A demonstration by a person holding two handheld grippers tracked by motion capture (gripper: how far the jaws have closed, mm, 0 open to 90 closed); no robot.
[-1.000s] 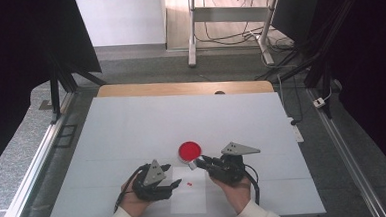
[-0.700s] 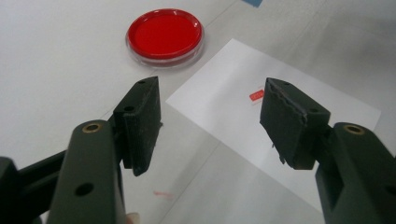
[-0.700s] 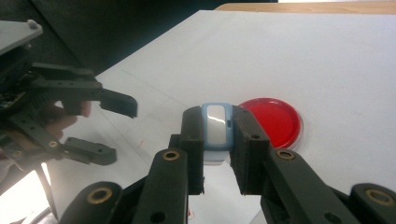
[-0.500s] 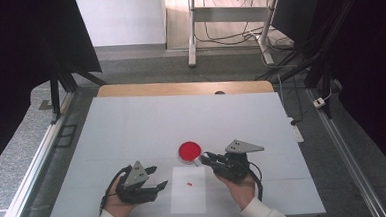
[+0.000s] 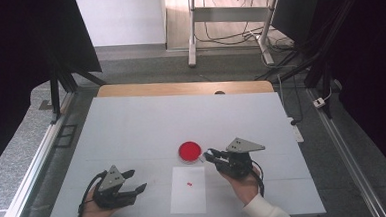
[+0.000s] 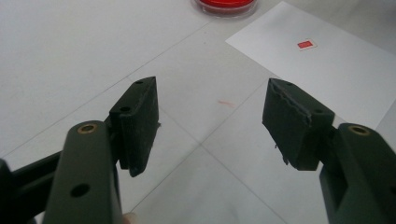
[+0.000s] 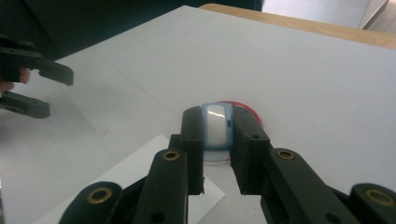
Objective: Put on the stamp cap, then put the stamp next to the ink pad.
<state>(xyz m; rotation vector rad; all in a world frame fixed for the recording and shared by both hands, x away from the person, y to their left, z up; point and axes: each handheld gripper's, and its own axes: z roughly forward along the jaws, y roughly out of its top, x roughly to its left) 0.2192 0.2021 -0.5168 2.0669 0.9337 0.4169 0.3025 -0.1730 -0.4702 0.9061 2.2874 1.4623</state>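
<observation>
At eight o'clock on the table (image 5: 131, 121) we see the left gripper (image 5: 135, 182), jaws spread wide. At six lies the paper (image 5: 188, 196) (small red mark on it), the red dish (image 5: 189, 151) just beyond. At four, the right gripper (image 5: 207, 155) pinches a light-blue stamp (image 7: 217, 126) over the dish's edge.

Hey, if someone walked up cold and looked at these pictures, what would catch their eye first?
Probably the round red dish near the middle of the white table, the one patch of strong colour. Just right of it, the right gripper is shut on a small pale blue object. Nearer the person lies a white sheet with a tiny red mark, and the left gripper is open to its left.
</observation>
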